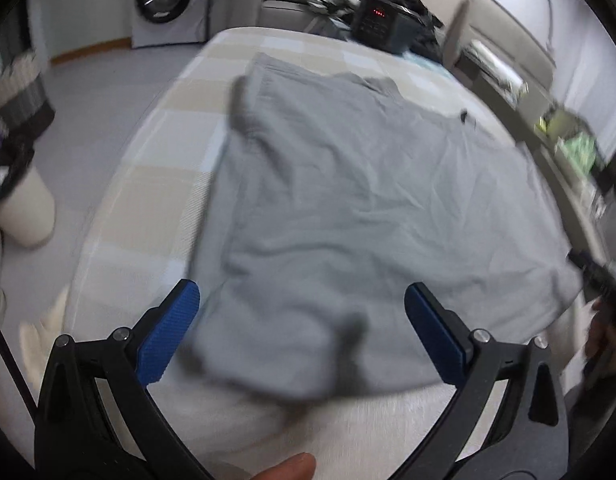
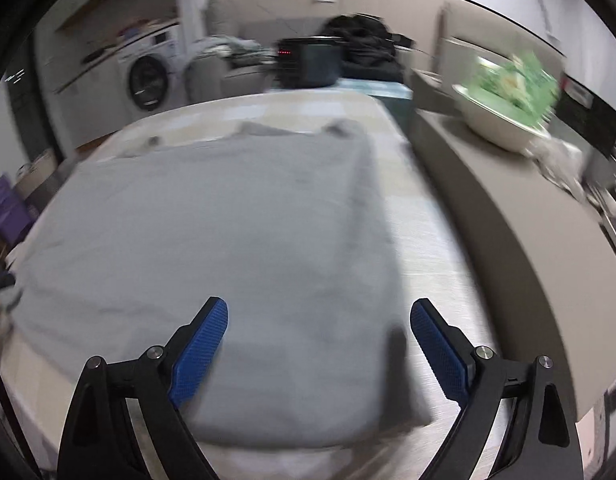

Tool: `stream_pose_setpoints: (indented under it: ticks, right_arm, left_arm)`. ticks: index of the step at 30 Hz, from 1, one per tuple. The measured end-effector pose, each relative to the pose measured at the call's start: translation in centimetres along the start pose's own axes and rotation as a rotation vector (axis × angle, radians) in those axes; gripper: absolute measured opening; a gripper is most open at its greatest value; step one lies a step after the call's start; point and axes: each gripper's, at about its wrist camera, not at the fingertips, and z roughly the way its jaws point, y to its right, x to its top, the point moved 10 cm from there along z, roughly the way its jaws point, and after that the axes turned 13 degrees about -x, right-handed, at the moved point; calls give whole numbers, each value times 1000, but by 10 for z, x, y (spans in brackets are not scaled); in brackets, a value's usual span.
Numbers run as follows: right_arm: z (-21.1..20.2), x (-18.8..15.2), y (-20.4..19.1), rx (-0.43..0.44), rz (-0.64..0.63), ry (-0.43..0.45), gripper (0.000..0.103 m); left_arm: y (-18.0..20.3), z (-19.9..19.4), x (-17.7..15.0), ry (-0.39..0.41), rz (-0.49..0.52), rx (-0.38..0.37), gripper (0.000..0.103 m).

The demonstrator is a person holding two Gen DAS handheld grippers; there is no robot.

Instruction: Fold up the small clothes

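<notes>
A grey garment (image 1: 348, 200) lies spread flat on the checked beige and white table (image 1: 168, 152). It also fills the middle of the right wrist view (image 2: 228, 220). My left gripper (image 1: 302, 300) is open and empty, its blue pads (image 1: 168, 332) straddling the garment's near left corner, just above the cloth. My right gripper (image 2: 319, 320) is open and empty, its blue pads (image 2: 440, 348) straddling the garment's near right corner. The other gripper shows as a dark blur at the right edge of the left wrist view (image 1: 600, 280). Both views are motion-blurred.
A dark appliance with red lights (image 1: 378, 20) and dark clothes (image 2: 364, 40) sit at the table's far end. A beige counter (image 2: 508, 208) with a white bowl (image 2: 504, 120) runs along the right. A washing machine (image 1: 168, 0) stands at the far left.
</notes>
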Motion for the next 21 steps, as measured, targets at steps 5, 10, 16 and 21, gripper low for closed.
stream_pose_setpoints:
  ticks: [5, 10, 16, 21]
  right_arm:
    - [-20, -6, -46, 99, -33, 6, 94]
    - [-36, -17, -117, 181, -92, -5, 94]
    - [-77, -34, -239, 319, -277, 47, 94]
    - [-97, -48, -318, 379, -398, 62, 94]
  left_arm:
    - [-46, -46, -11, 80, -219, -54, 101]
    - [-71, -60, -8, 137, -319, -60, 101]
    - [-67, -52, -7, 142, -247, -21, 98]
    - [-71, -62, -11, 161, -227, -7, 98]
